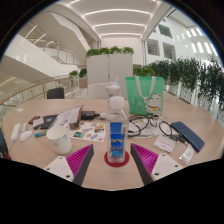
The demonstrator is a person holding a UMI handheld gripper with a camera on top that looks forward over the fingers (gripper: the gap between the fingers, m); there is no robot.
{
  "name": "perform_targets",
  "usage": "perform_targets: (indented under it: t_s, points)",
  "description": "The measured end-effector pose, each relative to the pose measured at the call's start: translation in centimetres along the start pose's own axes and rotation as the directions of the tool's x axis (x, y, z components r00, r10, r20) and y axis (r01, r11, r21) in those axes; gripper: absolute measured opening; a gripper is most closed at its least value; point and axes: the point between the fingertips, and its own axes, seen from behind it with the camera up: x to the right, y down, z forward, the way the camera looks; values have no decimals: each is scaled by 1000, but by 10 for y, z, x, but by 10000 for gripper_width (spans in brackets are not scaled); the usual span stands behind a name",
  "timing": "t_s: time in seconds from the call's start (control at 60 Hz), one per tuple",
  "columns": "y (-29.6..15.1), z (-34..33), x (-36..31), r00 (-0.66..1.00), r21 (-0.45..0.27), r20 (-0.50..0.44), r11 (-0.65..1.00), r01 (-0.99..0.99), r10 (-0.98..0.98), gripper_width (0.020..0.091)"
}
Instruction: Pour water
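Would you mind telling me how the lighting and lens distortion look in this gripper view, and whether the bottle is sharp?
In the gripper view, the lighting is bright and even, from ceiling strip lights, with soft shadows only; the wide-angle lens bends the table edge and the balconies into curves; the water bottle, just ahead of the open gripper and in line with the gap between its fingers, reads fairly sharp, while its label text is too small to read.

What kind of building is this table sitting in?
Probably a large office or campus atrium: curved white balconies rise over several floors, tall green plants line the hall, and ring lights hang above the cluttered table.
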Motion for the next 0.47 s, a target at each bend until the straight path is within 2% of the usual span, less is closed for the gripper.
perform_targets:
  t_s: [0.267, 0.467]
  points:
    - [0, -162, -49, 997, -6, -70, 1000, 30, -30, 828]
    - [8, -255, -101, 999, -22, -48, 1000, 15, -16, 832]
